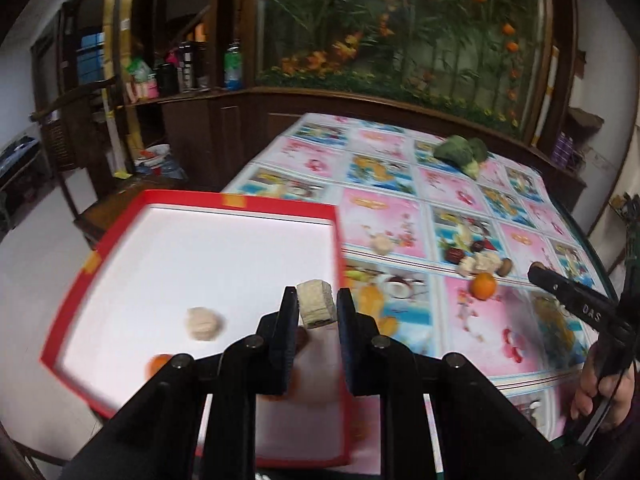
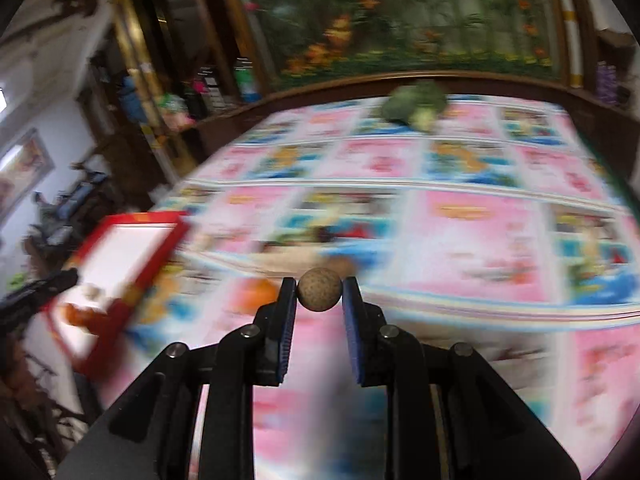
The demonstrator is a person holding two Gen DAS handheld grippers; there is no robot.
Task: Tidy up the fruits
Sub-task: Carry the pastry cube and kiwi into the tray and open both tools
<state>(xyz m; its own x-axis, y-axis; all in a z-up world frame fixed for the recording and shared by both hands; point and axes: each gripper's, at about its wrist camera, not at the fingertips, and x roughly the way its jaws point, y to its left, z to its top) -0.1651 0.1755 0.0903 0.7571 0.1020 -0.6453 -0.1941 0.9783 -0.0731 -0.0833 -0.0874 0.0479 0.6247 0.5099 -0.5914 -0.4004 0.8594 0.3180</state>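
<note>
Left wrist view: left gripper (image 1: 318, 306) is above the near right part of a shallow red-rimmed tray with a white floor (image 1: 120, 236), fingers set on either side of a pale beige, block-shaped ridged piece (image 1: 316, 303). The left finger touches the block; a thin gap shows at the right finger, so a firm pinch cannot be confirmed. On the tray floor lies a round, pale tan lumpy piece (image 1: 203, 323), well left of the block; a small orange fruit (image 1: 158, 364) sits near the tray's near edge, partly hidden by the gripper body. The tray rests at the left edge of a table covered with a glossy pink-and-blue picture-print cloth (image 1: 400, 216). On the cloth, right of the tray: a second small orange fruit (image 1: 483, 286), just beside a cluster of dark red, cream and brown pieces (image 1: 482, 258); one more cream piece (image 1: 382, 243) lies apart, nearer the tray. A green broccoli head (image 1: 460, 154) lies at the far side. Right wrist view (heavy motion blur): right gripper (image 2: 320, 290) pinches a small round speckled brown ball-shaped fruit (image 2: 320, 290) between its blue-padded fingertips (image 2: 352, 300), held above the cloth, well right of the tray.
</note>
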